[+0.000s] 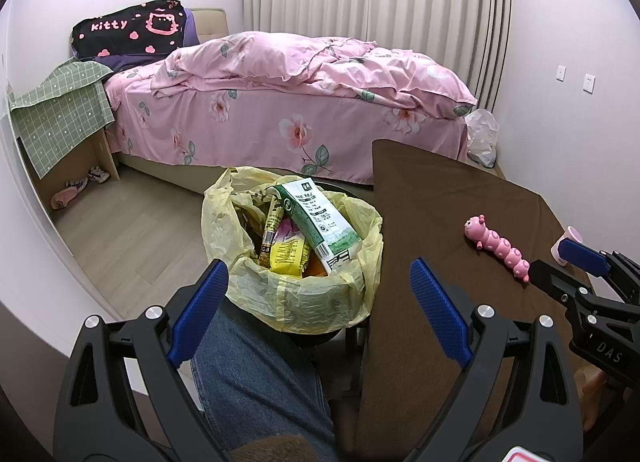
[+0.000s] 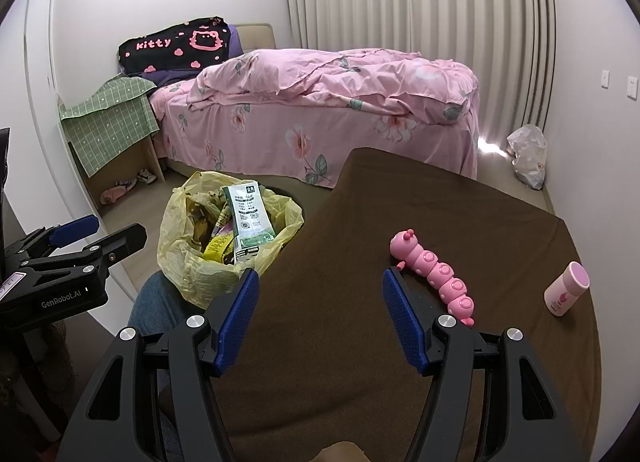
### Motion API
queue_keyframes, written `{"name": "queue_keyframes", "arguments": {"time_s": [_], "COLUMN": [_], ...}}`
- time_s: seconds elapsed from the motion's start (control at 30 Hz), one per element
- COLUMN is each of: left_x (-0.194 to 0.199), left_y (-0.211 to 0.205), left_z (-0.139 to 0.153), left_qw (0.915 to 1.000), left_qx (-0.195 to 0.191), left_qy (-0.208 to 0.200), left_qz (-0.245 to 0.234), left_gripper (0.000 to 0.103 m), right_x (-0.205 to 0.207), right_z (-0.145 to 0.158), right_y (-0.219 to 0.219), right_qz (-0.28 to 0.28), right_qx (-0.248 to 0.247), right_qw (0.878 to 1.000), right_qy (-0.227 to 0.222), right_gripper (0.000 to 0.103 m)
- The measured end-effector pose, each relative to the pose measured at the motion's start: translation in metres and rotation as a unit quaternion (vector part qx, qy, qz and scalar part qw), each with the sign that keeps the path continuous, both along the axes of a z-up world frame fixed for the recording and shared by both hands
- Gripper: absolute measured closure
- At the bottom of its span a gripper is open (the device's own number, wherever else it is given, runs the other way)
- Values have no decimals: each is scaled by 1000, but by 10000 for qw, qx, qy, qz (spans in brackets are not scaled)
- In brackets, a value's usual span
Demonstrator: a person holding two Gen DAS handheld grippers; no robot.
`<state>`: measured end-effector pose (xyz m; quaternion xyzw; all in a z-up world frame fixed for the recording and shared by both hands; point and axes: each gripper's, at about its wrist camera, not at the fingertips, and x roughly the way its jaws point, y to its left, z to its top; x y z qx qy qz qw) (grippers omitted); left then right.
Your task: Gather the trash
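Half bin (image 1: pixel 320 338) hidden w/ liner (image 1: pixel 288 294)

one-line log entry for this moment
left hand-held gripper: open, empty | right hand-held gripper: open, empty | trash bag: holds carton, wrappers | table: caterpillar toy, pink bottle

Your left gripper (image 1: pixel 318 286) is a matte black plastic frame with triangular cut-outs, round silver screw heads at its pivots and two ribbed blue pads; seen from the other camera its side reads "GenRobot.AI" in white; your right gripper (image 2: pixel 316 302) has the same black frame, silver screws and blue pads (image 2: pixel 236 322); your leg wears blue denim jeans (image 1: pixel 256 378).
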<state>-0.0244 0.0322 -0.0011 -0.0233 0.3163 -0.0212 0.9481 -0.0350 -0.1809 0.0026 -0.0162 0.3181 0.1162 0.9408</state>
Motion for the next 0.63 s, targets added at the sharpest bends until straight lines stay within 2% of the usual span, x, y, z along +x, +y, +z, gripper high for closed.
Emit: {"name": "queue_keyframes", "arguments": {"time_s": [0.27, 0.43, 0.53, 0.63], "left_x": [-3, -2, 8, 21], "left_y": [2, 0, -12, -45], "left_z": [0, 1, -6, -20], "left_qw": [9998, 10000, 9995, 9972], "left_qx": [154, 49, -179, -157], "left_qy": [-87, -83, 182, 397], "left_qz": [106, 4, -209, -616], "left_gripper": [15, 15, 15, 15], "right_x": [1, 4, 8, 20], "right_z": [-1, -5, -9, -21], "right_y": [0, -5, -29, -81], "right_qz": [-6, 51, -74, -663], "right_qx": [-52, -37, 18, 194], "right_qw": [10000, 9999, 9998, 9974], "right_qy": [-10, 102, 166, 195], "right_gripper": [43, 43, 43, 43]}}
